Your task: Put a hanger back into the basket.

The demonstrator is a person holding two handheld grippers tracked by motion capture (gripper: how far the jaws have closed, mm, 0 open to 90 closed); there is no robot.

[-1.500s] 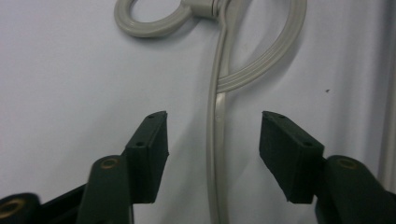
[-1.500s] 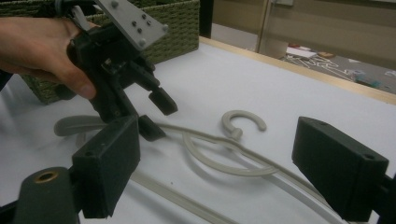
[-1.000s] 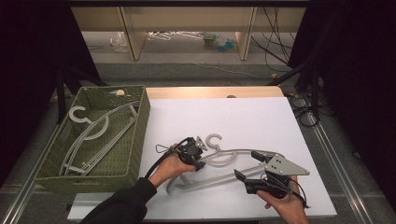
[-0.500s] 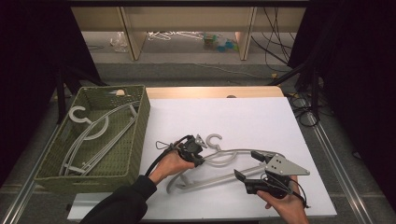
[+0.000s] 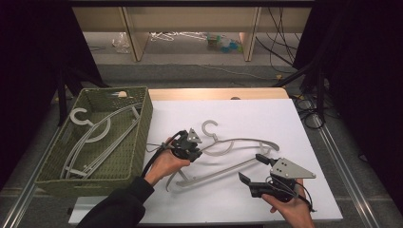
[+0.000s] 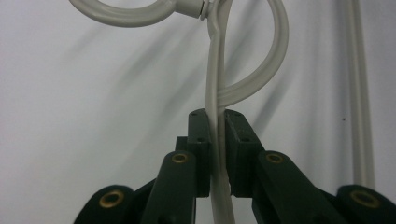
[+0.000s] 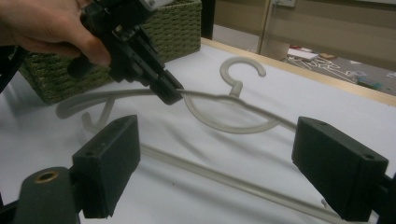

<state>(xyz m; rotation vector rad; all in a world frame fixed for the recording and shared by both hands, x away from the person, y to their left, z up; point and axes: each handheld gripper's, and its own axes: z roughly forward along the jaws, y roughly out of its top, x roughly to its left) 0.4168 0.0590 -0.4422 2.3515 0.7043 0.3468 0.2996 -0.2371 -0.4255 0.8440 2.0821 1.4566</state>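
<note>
One gripper (image 6: 217, 154) clamps an unmarked hanger (image 6: 218, 88).

- You have one grey hanger (image 5: 237, 156) lying on the white table (image 5: 285, 118).
- You have one green wicker basket (image 5: 138, 142) at your left.
- Inside it you can count at least two more hangers (image 5: 90, 137); their overlap blurs the exact number.
- You hold two grippers: left gripper (image 5: 196, 151), right gripper (image 5: 252, 168).
</note>
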